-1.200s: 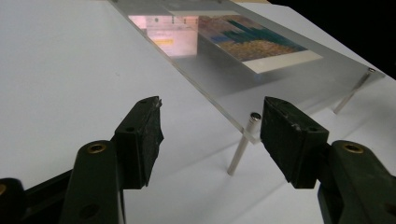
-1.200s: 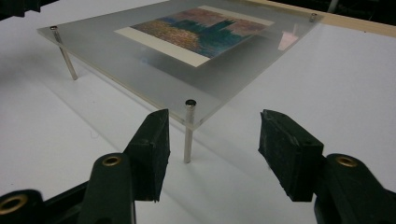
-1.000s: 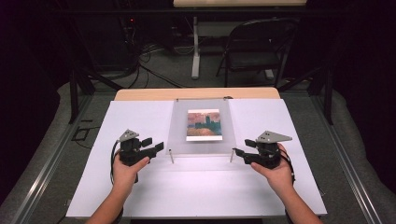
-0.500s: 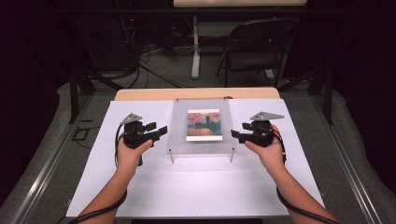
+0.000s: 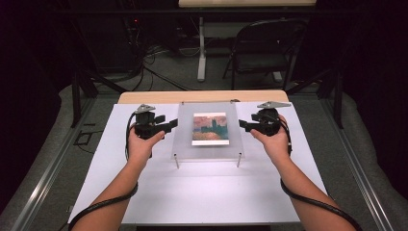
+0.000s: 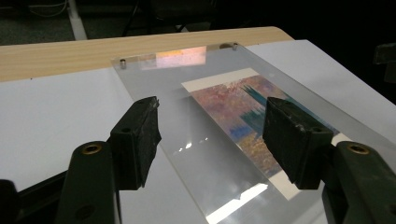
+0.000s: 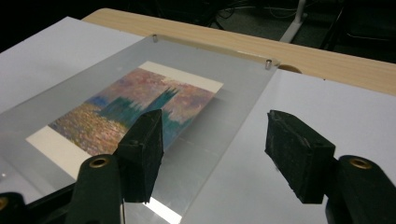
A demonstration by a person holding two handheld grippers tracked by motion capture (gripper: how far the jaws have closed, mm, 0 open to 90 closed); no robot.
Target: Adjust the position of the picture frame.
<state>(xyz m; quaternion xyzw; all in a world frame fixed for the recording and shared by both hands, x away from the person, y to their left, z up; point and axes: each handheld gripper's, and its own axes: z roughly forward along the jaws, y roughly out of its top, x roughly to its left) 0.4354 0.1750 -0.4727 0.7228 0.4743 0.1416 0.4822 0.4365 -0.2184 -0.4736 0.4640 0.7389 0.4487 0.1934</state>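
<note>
A wooden bench [image 5: 144, 96] was seen from above, most of its top covered by a white sheet [image 5: 202, 192]. Behind it, on a grey floor, a dark folding chair [image 5: 262, 45] stood beside a white post [image 5: 202, 53].

At the middle of the far half of the white sheet, a clear plastic panel [image 5: 185, 144] was raised on four small metal pegs, one at each corner. Under the panel, a painted picture [image 5: 210, 128] with a white border was held, showing pink sky, a dark teal shape and orange ground. In the left gripper view the same panel [image 6: 154, 88] and picture [image 6: 243, 112] were seen slanting away, with light glinting on the plastic.

The left gripper [image 5: 169, 126] was held in a hand [image 5: 139, 147] just beside the panel's left edge, pointing toward it. Its fingers [image 6: 137, 140] were spread wide apart, with the panel's left edge seen in the gap between them; whether either one touched the plastic could not be told.

The right gripper [image 5: 243, 126] was held in the other hand [image 5: 274, 142] just beside the panel's right edge, pointing inward. Its fingers [image 7: 299, 154] were likewise spread wide, set astride the panel's right edge [image 7: 233, 116], nothing being clamped.

A black cable [image 5: 106, 204] was looped around each forearm.
</note>
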